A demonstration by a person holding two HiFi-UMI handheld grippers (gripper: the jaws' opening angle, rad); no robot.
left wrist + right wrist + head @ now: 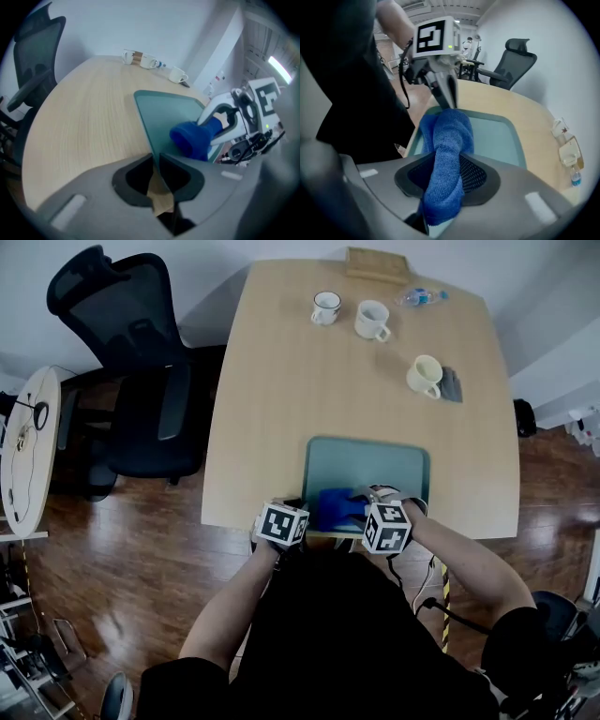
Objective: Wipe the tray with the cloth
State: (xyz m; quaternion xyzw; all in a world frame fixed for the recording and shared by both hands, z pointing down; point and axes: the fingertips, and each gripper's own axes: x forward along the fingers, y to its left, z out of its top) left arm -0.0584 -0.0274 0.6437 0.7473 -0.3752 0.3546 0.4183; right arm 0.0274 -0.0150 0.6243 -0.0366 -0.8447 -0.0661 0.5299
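Grippers, two, one in each hand. Both forearms came in over the near edge of the table (272, 381) and both tools pointed steeply down, close side by side at the tray's near end.

- Left gripper (302, 510): its tongs were pressed almost together, pinching the near-left rim of the tray (375, 460).
- Right gripper (356, 503): its tongs were clamped on the bunched cloth (336, 509), which stuck out past the tips.

Tray, one — teal, rectangular, flat on the table at its near edge, right of centre.

Cloth, one, blue. It rested on the tray's near-left part, just right of the left gripper.

Mugs, three: two white ones (325, 307) (372, 320) stood side by side at the far end, and a cream one (425, 375) stood at the right, between them and the tray.

Bottle (420, 296), one, lay at the far right.

Wooden box (377, 263), one, sat at the far edge.

Office chair (131, 381), one, black, stood left of the table.
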